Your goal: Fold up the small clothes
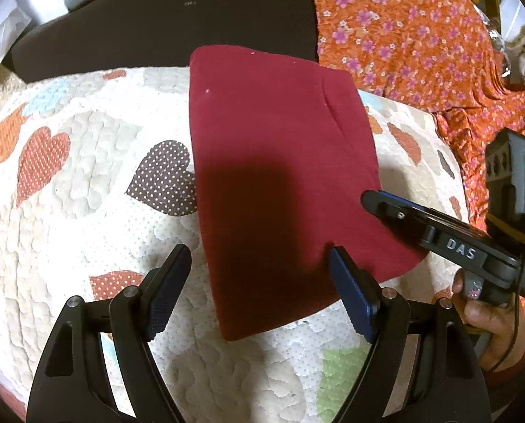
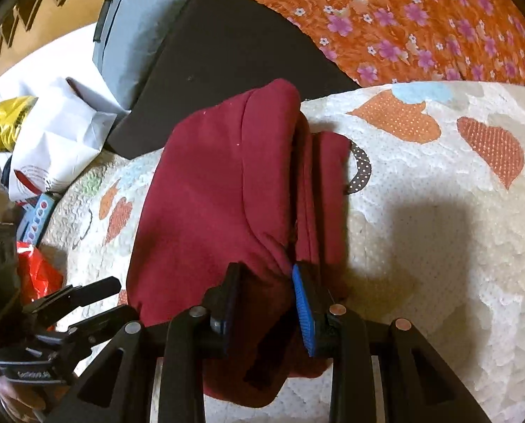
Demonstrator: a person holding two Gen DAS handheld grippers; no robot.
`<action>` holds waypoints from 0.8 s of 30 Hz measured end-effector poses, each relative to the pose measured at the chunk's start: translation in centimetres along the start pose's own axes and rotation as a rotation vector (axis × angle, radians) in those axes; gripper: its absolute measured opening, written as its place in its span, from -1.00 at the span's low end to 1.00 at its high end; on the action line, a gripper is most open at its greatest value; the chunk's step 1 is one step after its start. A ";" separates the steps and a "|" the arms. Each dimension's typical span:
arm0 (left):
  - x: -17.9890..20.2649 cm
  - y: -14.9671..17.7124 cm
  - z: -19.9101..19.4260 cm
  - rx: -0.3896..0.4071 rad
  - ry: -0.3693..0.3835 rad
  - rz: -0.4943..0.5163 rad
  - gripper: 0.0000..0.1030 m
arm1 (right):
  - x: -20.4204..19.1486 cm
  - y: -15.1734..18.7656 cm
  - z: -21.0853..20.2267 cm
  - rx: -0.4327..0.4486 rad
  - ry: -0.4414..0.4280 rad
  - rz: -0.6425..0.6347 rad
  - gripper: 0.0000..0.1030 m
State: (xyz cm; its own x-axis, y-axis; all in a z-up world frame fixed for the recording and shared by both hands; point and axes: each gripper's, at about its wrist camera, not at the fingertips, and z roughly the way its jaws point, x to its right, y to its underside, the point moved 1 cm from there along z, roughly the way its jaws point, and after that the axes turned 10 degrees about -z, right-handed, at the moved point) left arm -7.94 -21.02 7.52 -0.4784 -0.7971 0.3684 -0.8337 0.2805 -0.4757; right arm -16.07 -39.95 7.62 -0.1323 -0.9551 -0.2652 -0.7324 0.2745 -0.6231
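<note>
A dark red garment [image 1: 280,183] lies folded on a white quilt with heart patches [image 1: 68,211]. My left gripper [image 1: 259,257] is open and empty, its jaws spread over the garment's near left edge. My right gripper [image 2: 266,275] is shut on a bunched edge of the red garment [image 2: 209,194] and lifts a fold of it off the quilt [image 2: 438,246]. In the left wrist view the right gripper [image 1: 371,201] reaches in from the right at the garment's right edge. In the right wrist view the left gripper [image 2: 104,303] shows at the lower left.
An orange flowered cloth [image 1: 421,35] lies at the back right. A dark cushion [image 1: 174,10] lies behind the quilt. White bags [image 2: 58,123], a yellow bag [image 2: 5,123] and a red bag [image 2: 37,275] sit off the quilt's left edge.
</note>
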 end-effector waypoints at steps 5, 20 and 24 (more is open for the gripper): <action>-0.8 -0.8 -0.2 0.028 0.038 -0.057 0.55 | -0.4 -2.7 -1.6 0.086 -0.047 0.030 -0.45; -1.8 -1.6 2.7 -0.003 0.028 -0.098 0.56 | 1.8 -7.2 4.7 0.038 0.070 -0.009 -0.49; -2.0 -1.6 2.7 -0.012 0.032 -0.105 0.56 | 1.8 -6.7 2.2 0.048 0.012 0.012 -0.46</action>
State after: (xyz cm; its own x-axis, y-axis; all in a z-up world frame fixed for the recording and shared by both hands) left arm -4.93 -21.28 5.36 -0.3963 -0.8054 0.4408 -0.8830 0.2029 -0.4232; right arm -9.90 -43.22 9.70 -0.1494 -0.9528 -0.2644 -0.6978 0.2911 -0.6545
